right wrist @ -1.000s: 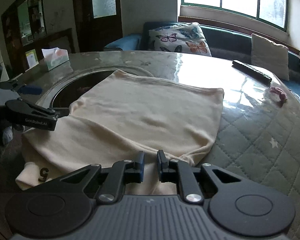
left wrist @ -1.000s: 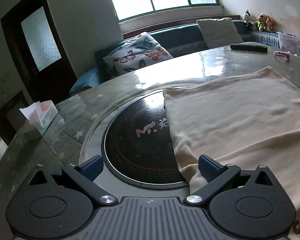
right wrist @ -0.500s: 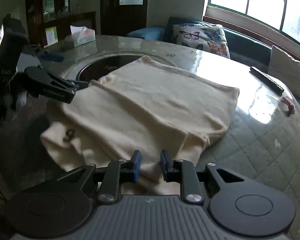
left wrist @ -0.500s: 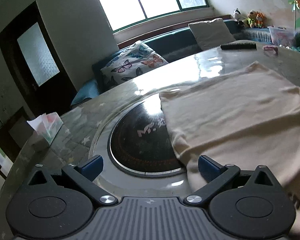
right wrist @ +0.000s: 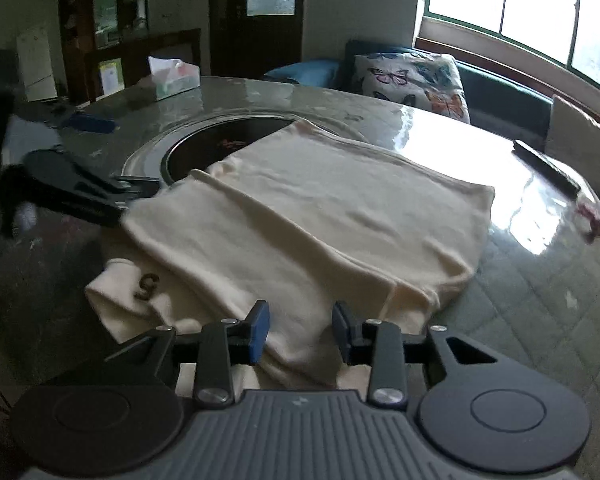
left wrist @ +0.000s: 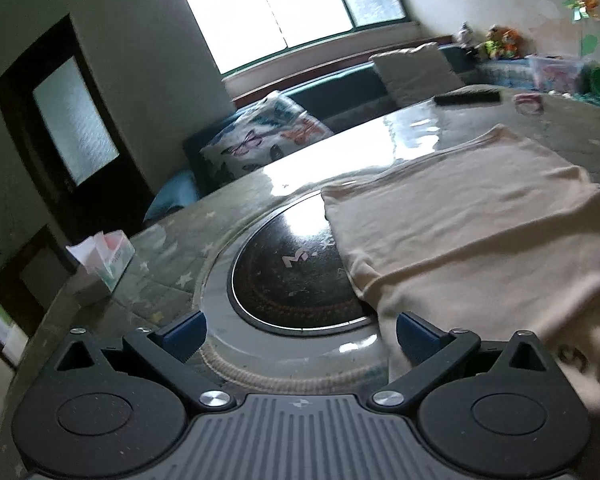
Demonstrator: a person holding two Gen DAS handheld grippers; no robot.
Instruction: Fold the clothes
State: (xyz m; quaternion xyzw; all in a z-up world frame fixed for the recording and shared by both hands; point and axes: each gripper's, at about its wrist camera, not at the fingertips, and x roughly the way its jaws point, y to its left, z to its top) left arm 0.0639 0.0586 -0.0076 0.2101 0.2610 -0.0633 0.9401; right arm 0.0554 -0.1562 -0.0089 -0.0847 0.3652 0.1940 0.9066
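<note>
Right wrist view – cream garment (right wrist: 320,216), sleeve cuff (right wrist: 128,292) marked "5"

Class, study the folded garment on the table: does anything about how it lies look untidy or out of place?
Yes. The cream garment has one end, marked with a dark figure, sticking out from under the folded layer at the near table edge.

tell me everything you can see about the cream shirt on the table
The cream shirt is soft knit cloth, folded into a rough rectangle of layers. It lies flat on the glossy round table, its far corner over the dark round inset. A loose end with a dark printed mark hangs toward the near edge. The right hand-held gripper has its jaws opening with the near fold between them, pads off the cloth. The left hand-held gripper sits open at its other side.
</note>
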